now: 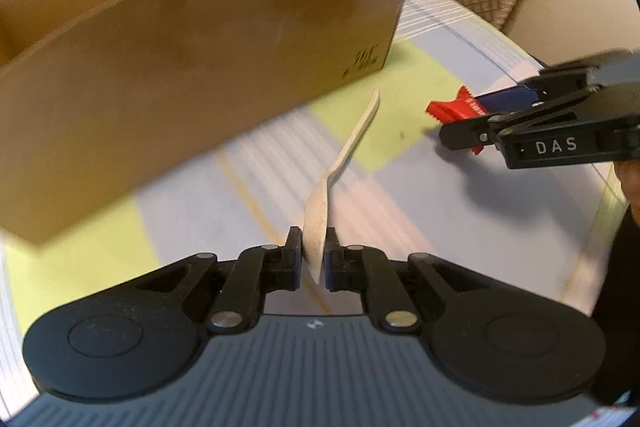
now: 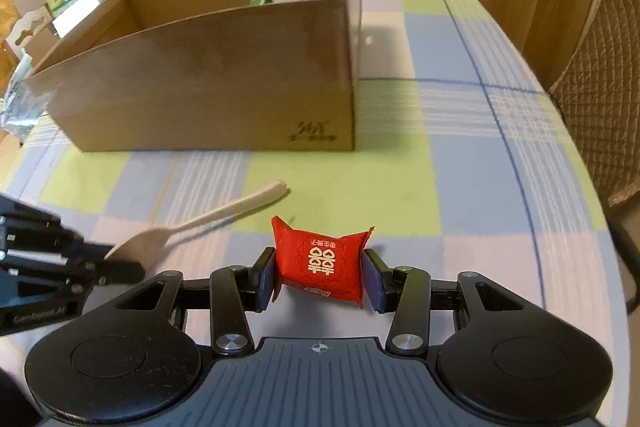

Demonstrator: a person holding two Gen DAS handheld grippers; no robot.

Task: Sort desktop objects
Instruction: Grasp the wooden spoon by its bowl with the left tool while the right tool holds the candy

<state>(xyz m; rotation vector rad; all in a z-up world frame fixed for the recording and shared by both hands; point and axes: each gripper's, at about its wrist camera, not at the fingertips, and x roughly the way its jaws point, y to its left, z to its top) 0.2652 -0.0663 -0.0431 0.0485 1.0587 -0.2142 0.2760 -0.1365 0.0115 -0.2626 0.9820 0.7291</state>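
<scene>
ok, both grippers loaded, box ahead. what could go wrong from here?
1. The left gripper pinches the spoon only at the bowl end; the long handle could pivot or snag the cardboard box wall.
2. The right gripper squeezes a soft red packet; it may deform and slip.
3. The grippers are close together and could collide.

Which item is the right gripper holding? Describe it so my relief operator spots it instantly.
Find the open cardboard box on the checked tablecloth. In front of it, the right gripper holds a small red packet. Unlike the pale spoon beside it, it is a red pillow-shaped wrapper with white characters.
</scene>
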